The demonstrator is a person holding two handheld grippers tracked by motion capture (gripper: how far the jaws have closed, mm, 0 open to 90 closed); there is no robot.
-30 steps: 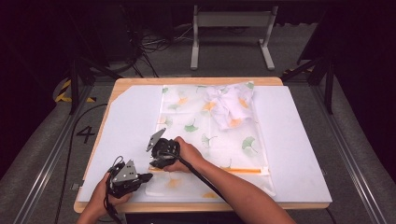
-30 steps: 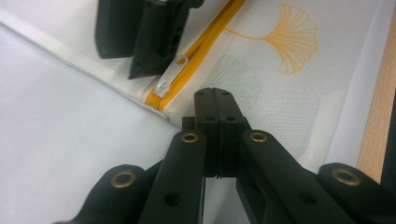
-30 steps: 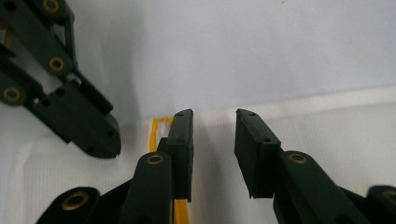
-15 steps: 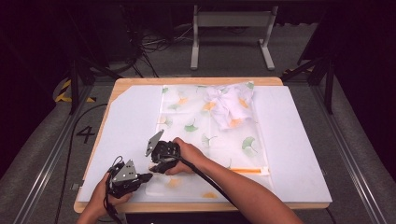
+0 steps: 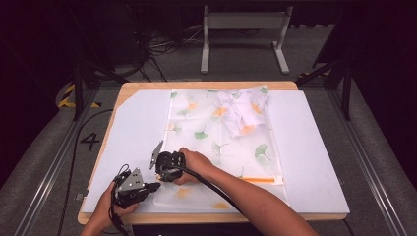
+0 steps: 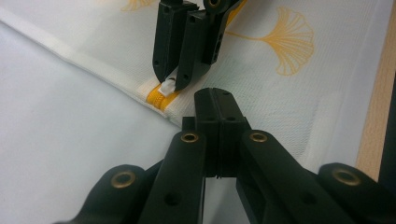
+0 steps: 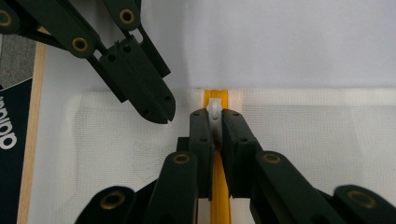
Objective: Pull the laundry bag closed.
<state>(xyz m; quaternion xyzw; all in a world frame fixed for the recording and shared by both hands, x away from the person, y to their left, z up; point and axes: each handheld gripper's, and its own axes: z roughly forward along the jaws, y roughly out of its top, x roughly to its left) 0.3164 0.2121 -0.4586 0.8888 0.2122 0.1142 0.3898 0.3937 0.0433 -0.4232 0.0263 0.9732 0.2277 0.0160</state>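
Observation:
A white mesh bag [image 5: 206, 132] printed with ginkgo leaves lies flat on the table, with a white garment [image 5: 243, 113] inside its far end. A yellow zipper [image 7: 218, 205] runs along its near edge. My right gripper [image 7: 214, 116] has just been closing and is now shut on the white zipper pull [image 7: 214, 107] at the zipper's end. In the high view the right gripper [image 5: 161, 177] sits over the bag's near left corner. My left gripper [image 6: 215, 95] is shut on the puckered mesh beside the pull [image 6: 166, 87], close by the right gripper's fingertips [image 6: 184, 77].
A white sheet [image 5: 133, 128] covers the wooden table [image 5: 196, 217], whose front edge lies just behind my hands. A dark printed surface [image 7: 9, 126] lies beyond the table edge. A metal stand [image 5: 243, 19] is on the floor past the far side.
Both hands stay at the bag's near left corner; the right gripper has shifted only slightly.

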